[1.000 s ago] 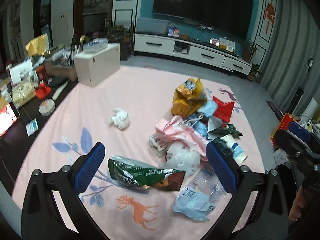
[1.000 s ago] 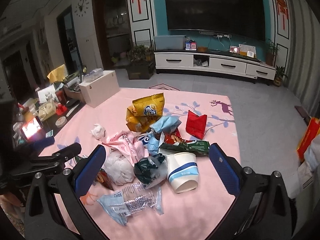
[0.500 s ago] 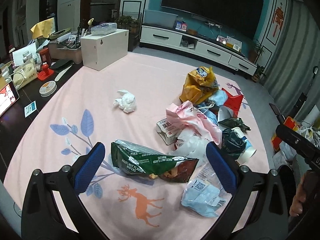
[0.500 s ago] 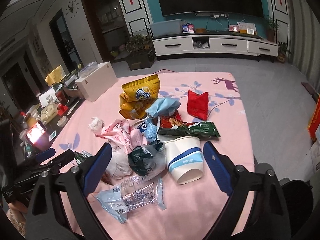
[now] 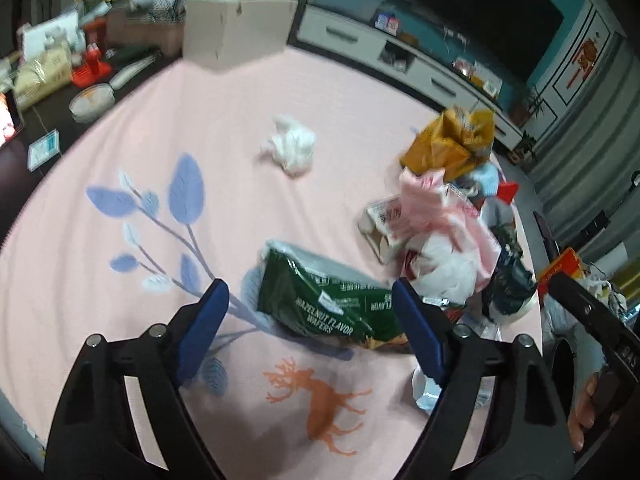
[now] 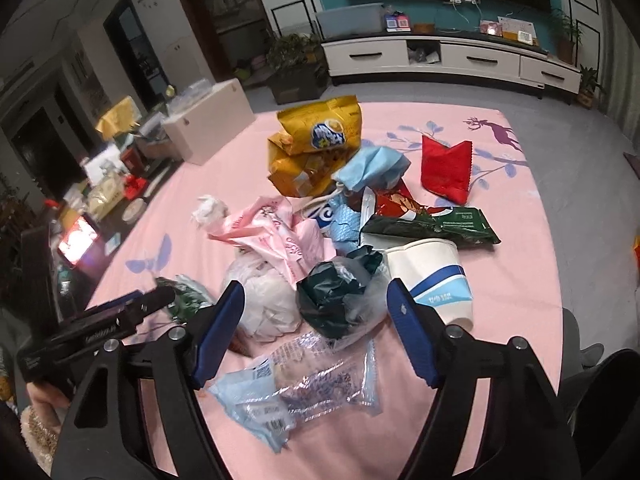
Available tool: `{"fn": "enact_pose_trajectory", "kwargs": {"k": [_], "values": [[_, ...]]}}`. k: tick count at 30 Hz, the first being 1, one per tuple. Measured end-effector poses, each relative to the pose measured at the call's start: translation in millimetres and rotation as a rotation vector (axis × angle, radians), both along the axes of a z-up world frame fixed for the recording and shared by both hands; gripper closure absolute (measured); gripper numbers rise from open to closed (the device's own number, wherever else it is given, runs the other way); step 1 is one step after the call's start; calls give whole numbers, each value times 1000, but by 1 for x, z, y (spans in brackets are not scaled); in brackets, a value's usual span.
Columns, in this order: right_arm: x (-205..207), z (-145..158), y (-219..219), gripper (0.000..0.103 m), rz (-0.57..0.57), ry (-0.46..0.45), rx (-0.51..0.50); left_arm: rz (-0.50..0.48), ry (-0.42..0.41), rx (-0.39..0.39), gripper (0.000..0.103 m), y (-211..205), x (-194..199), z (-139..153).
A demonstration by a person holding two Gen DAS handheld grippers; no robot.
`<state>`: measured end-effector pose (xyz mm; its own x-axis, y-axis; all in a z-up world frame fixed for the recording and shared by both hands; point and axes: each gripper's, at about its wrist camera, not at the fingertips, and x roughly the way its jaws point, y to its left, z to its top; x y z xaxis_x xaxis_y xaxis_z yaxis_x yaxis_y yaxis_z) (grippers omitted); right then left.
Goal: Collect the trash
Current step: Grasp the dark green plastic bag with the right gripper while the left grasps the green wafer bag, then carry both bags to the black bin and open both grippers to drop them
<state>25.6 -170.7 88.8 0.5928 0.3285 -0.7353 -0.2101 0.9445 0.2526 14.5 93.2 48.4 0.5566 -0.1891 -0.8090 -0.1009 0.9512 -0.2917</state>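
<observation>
Trash lies heaped on a pink cloth [image 5: 224, 168]. A green wafer bag [image 5: 320, 300] lies flat between the blue pads of my left gripper [image 5: 310, 320], whose jaws are closing without touching it. My right gripper [image 6: 314, 320] hangs over a dark crumpled plastic bag [image 6: 336, 300], its jaws closing too, pads clear of it. Beside that lie a white paper cup [image 6: 434, 276] on its side, a clear blue-printed wrapper [image 6: 296, 396], a pink bag [image 6: 276, 236] and a white bag [image 6: 266, 300].
Further back are a yellow snack bag [image 6: 316, 144], a red pouch [image 6: 446, 168], a blue mask [image 6: 372, 168] and a crumpled tissue [image 5: 292, 148]. A white box [image 5: 236, 32] and desk clutter [image 5: 60, 68] stand at the left edge. The other gripper [image 6: 108, 324] shows at lower left.
Both grippers have sunk toward the heap and their jaws have narrowed. The wafer bag now sits between the left pads, the dark bag between the right pads.
</observation>
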Motion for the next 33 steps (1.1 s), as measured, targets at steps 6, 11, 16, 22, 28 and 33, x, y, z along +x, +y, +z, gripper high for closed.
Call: {"fn": "enact_pose_trajectory", "kwargs": {"k": [6, 11, 16, 22, 28, 33], "values": [[19, -25, 8, 29, -32, 48, -64, -47, 47, -31, 18, -13, 7, -17], [19, -36, 17, 50, -6, 58, -108, -52, 53, -60, 41, -15, 8, -23], [7, -33, 17, 59, 20, 50, -106, -54, 44, -131, 71, -13, 6, -27], [-21, -7, 5, 59, 23, 0, -29, -42, 0, -179, 85, -19, -5, -17], [-67, 31, -34, 59, -63, -96, 76, -100, -147, -204, 85, -30, -40, 28], [-106, 50, -82, 59, -197, -154, 151, -183, -252, -198, 85, -62, -69, 61]]}}
